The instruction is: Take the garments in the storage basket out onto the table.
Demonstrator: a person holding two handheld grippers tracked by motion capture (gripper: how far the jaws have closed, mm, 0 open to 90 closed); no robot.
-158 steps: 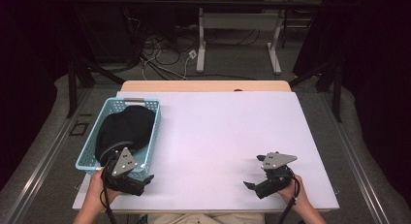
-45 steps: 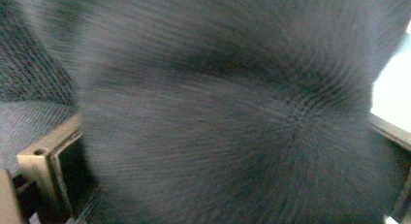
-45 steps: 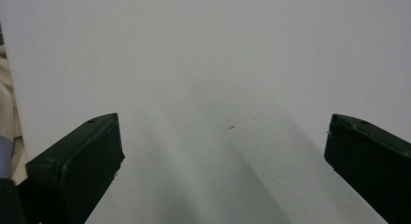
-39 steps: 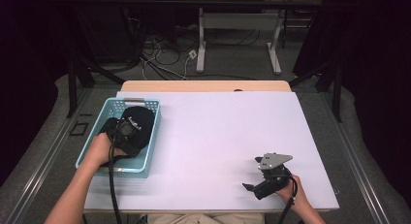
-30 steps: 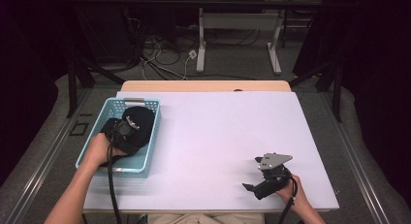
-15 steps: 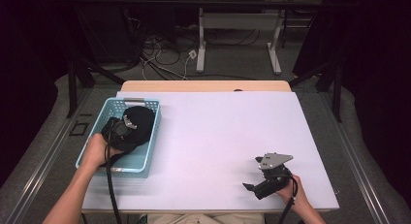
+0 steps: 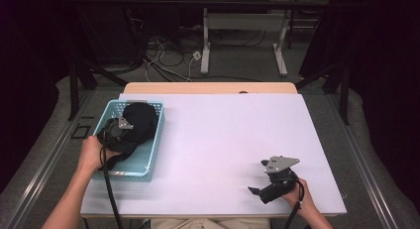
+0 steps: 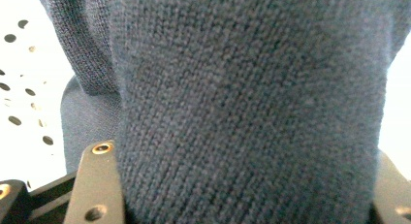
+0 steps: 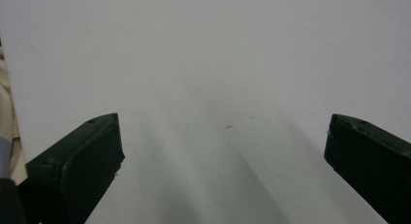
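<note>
Dark knit garment [image 8: 252, 107] hides the left gripper's [image 7: 120, 127] jaw tips; grip cannot be told.

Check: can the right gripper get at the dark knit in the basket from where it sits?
Probably not without a long move. The right gripper rests open at the table's near right, while the dark knit lies in the blue basket at far left, with the left gripper already on it.

Both forearms are bare, no sleeves in sight. Each black two-jaw handheld gripper [image 7: 266, 188] carries a grey three-cornered plate [image 7: 280, 163] on top and trails a black cable [image 7: 110, 187]. Brass-coloured screws [image 8: 102, 148] sit in the left jaw's black metal.
</note>
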